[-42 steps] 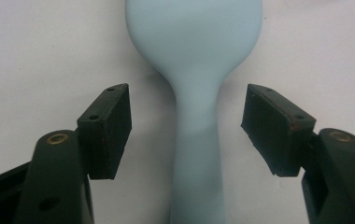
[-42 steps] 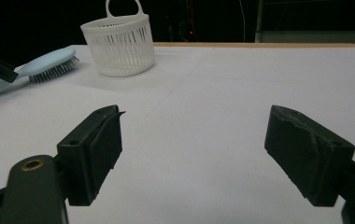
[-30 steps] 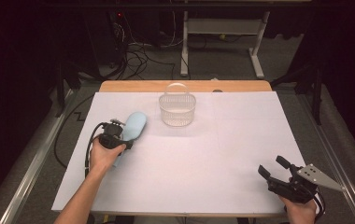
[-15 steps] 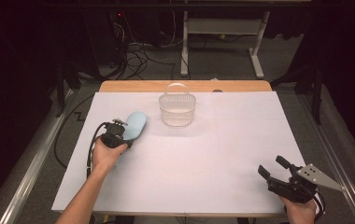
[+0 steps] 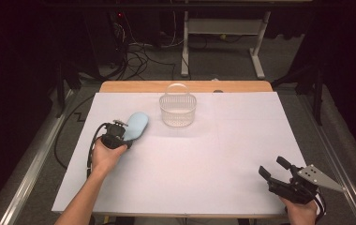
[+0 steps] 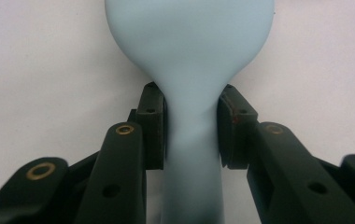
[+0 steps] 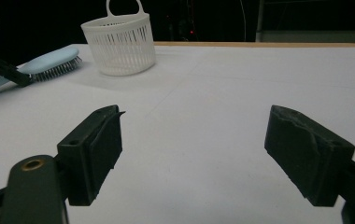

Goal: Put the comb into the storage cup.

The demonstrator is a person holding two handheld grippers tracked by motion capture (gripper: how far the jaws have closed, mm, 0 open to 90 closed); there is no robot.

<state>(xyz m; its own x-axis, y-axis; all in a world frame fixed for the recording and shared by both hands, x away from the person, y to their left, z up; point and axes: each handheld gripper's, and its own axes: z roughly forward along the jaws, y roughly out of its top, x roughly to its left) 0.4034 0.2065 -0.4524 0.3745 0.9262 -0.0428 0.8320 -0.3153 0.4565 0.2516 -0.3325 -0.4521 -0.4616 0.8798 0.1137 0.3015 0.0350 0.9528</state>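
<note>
High view: my left tool (image 5: pixel 120 136) sits on the light blue hairbrush (image 5: pixel 136 125), bench (image 5: pixel 190 187) left, near the white basket (image 5: pixel 178 111).

Left gripper view: jaws have just been closing, pads touching the brush's neck, looks gripped. Light, stiff, smooth plastic; neck's the right hold. Handle end cut off.

Right gripper view: my right tool (image 7: pixel 192 154) wide open, empty. Bristles face down.
</note>
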